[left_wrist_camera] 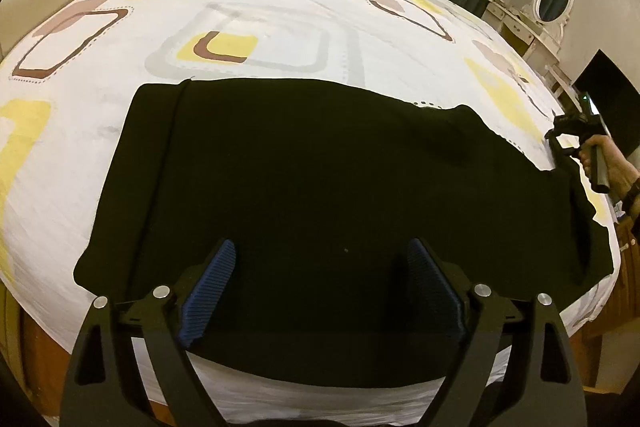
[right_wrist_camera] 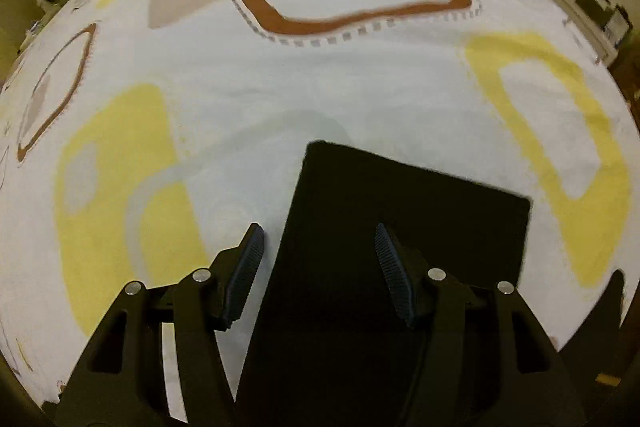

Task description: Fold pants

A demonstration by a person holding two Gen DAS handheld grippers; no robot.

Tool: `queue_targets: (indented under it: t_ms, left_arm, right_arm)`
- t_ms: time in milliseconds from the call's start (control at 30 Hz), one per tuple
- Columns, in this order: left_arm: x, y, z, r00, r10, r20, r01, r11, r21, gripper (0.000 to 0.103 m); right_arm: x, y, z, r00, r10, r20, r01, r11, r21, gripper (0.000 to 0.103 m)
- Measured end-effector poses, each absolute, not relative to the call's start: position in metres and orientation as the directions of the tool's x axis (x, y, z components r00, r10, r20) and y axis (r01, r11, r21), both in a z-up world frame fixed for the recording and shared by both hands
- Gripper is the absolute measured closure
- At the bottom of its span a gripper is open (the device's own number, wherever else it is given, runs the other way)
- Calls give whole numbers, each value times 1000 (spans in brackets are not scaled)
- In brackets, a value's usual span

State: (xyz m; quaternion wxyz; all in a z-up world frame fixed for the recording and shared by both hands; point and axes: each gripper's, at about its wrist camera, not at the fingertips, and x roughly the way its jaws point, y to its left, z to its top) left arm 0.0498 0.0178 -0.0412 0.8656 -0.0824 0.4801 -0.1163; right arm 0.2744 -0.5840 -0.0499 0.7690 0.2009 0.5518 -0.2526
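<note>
Pants (left_wrist_camera: 320,179): I saw them lying flat, black, across the bed (left_wrist_camera: 260,11).
Left gripper (left_wrist_camera: 320,283): my jaws stood apart above the cloth, gripping nothing.
Right gripper (right_wrist_camera: 320,267): jaws apart over a pant leg end, unclamped.

Dim, warm yellowish indoor light, no glare. Heavy fisheye bending, dark vignette at corners. Black fabric pants (left_wrist_camera: 304,187) lose all detail, crushed to flat black. Right wrist view motion-blurred across the white patterned bedsheet (right_wrist_camera: 320,87); left wrist view sharper.
</note>
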Motion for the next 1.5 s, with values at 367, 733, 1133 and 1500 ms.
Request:
queue_targets:
  t_ms: [367,733,1133,1500]
  left_arm:
    - [48,15,-43,517,-257,-817,128,966,-223,15]
    - [45,9,-44,527,-222,-820,125,975,-184,15]
    - [43,9,-44,530,-209,-822,121,978,-171,15]
    - [39,6,-45,535,-198,-821,121,980,-158,15]
  right_arm:
    - [178,-638,38,659,29,-752,504,724,470,96]
    - [-53,-709,28,796,-66,-602,527,565,635,96]
    - [-126,-732,-64,805,9,-593,561,315,766,73]
    - [-103,-728,0,816,-81,-573,535,484,693,97]
